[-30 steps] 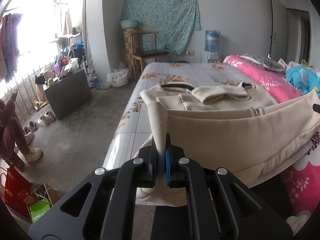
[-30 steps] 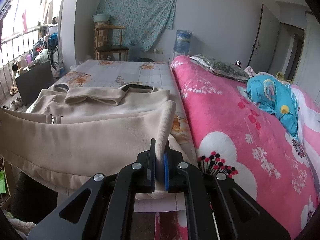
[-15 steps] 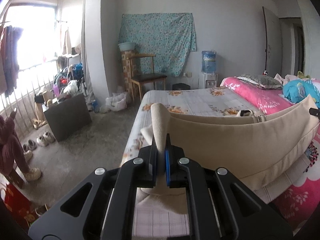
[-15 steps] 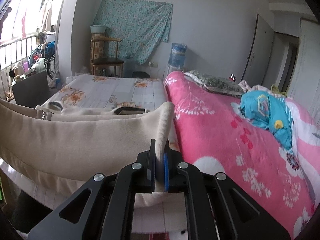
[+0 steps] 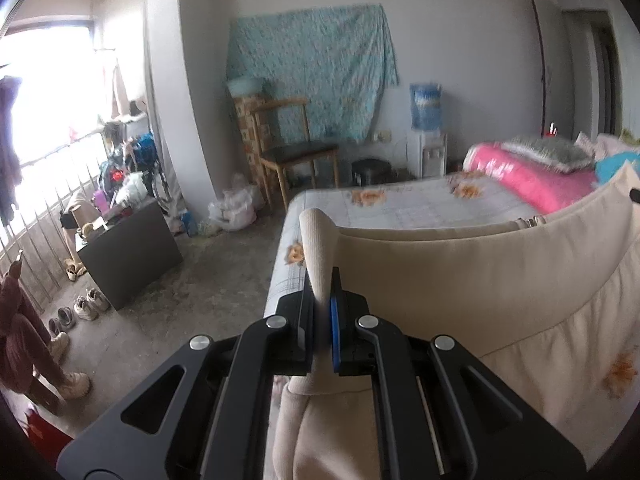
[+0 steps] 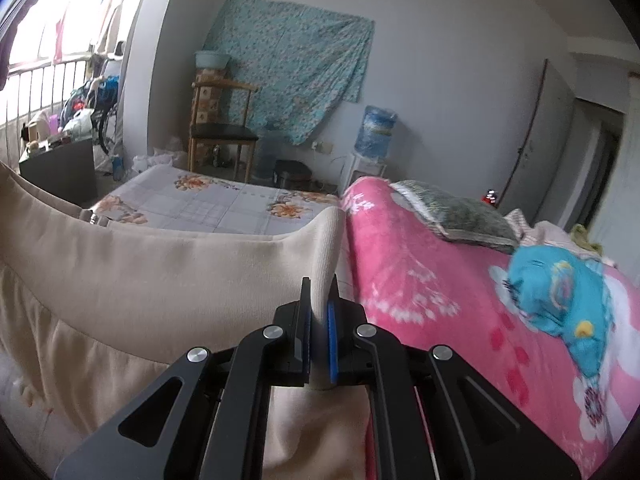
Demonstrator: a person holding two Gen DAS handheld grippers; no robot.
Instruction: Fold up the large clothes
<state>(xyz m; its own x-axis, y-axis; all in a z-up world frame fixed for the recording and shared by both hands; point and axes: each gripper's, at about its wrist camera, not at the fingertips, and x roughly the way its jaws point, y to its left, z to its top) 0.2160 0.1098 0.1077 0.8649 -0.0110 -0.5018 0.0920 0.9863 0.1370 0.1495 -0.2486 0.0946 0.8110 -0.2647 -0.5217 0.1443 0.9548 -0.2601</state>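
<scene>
Bedding: floral sheet [image 5: 416,208] and pink blanket [image 6: 440,280] lie ahead; my left gripper [image 5: 320,296] and right gripper [image 6: 319,300] each pinch the beige garment [image 5: 460,280], stretched between them.

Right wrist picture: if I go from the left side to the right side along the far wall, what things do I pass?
Wooden chair → teal cloth on the wall → blue water jug → door.

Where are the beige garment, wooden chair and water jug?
beige garment [image 5: 460,280], left wrist view, stretched ribbed hem band.
wooden chair [image 6: 222,132], right wrist view, dark seat.
water jug [image 6: 376,128], right wrist view, blue bottle body.
</scene>
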